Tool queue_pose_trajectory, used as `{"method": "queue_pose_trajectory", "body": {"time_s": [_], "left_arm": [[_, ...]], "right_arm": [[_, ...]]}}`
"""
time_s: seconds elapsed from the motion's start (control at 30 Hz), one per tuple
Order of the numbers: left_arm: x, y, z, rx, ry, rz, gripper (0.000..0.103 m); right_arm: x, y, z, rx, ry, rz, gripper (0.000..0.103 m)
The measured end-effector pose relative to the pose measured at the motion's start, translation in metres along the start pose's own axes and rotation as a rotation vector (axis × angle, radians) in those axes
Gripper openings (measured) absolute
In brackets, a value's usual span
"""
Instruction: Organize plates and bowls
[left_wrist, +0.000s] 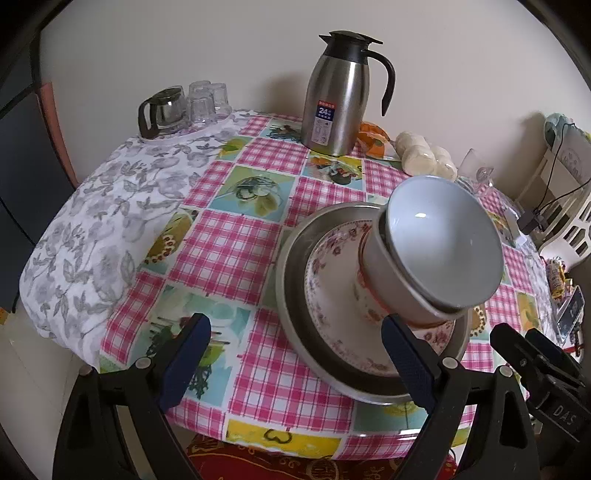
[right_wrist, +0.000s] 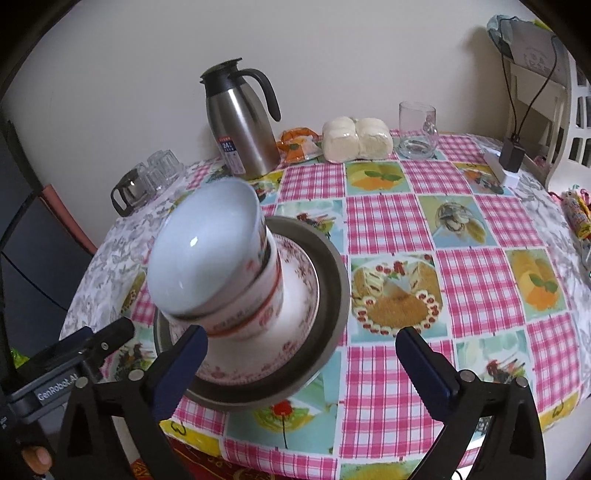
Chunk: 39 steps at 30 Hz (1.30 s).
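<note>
A stack stands on the checked tablecloth: a steel plate at the bottom, a floral plate in it, and nested bowls on top with a white bowl uppermost. The stack also shows in the right wrist view, with the steel plate, floral plate and white bowl. My left gripper is open; its right finger is in front of the stack. My right gripper is open, its left finger next to the stack. Both are empty.
A steel thermos jug stands at the back. A glass teapot and upturned glasses sit back left. Wrapped buns, an orange packet and a glass mug lie at the back. A white chair stands right.
</note>
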<state>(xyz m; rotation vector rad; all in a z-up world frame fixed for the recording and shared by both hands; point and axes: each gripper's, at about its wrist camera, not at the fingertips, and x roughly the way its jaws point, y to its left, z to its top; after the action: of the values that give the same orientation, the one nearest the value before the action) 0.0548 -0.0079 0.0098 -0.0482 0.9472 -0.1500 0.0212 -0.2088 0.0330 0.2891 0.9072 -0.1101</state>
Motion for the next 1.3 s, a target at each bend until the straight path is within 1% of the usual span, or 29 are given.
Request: {"method": "queue_pose_trajectory", "body": {"time_s": [0.13, 0.27, 0.47, 0.7, 0.9, 1.1, 1.3], "left_arm": [[-0.004, 0.001, -0.008, 0.004, -0.006, 0.012, 0.094], [-0.008, -0.001, -0.014, 0.024, -0.023, 0.075, 0.094], [-0.006, -0.004, -0.026, 0.062, 0.01, 0.151, 0.094], [-0.004, -0.006, -0.04, 0.093, 0.042, 0.165, 0.094], [-0.005, -0.012, -0.049, 0.128, 0.053, 0.17, 0.094], [-0.006, -0.012, -0.053, 0.135, 0.063, 0.178, 0.094], [-0.006, -0.011, -0.054, 0.135, 0.068, 0.183, 0.094]], "right_arm": [[0.001, -0.002, -0.01, 0.002, 0.007, -0.013, 0.103], [0.0, -0.003, -0.017, 0.0, 0.01, -0.023, 0.103], [-0.004, -0.006, -0.028, 0.0, 0.016, -0.041, 0.103], [-0.008, -0.01, -0.042, -0.004, 0.024, -0.064, 0.103], [-0.01, -0.013, -0.054, -0.003, 0.033, -0.076, 0.103], [-0.01, -0.016, -0.063, -0.006, 0.046, -0.087, 0.103], [-0.01, -0.017, -0.065, -0.008, 0.049, -0.094, 0.103]]}}
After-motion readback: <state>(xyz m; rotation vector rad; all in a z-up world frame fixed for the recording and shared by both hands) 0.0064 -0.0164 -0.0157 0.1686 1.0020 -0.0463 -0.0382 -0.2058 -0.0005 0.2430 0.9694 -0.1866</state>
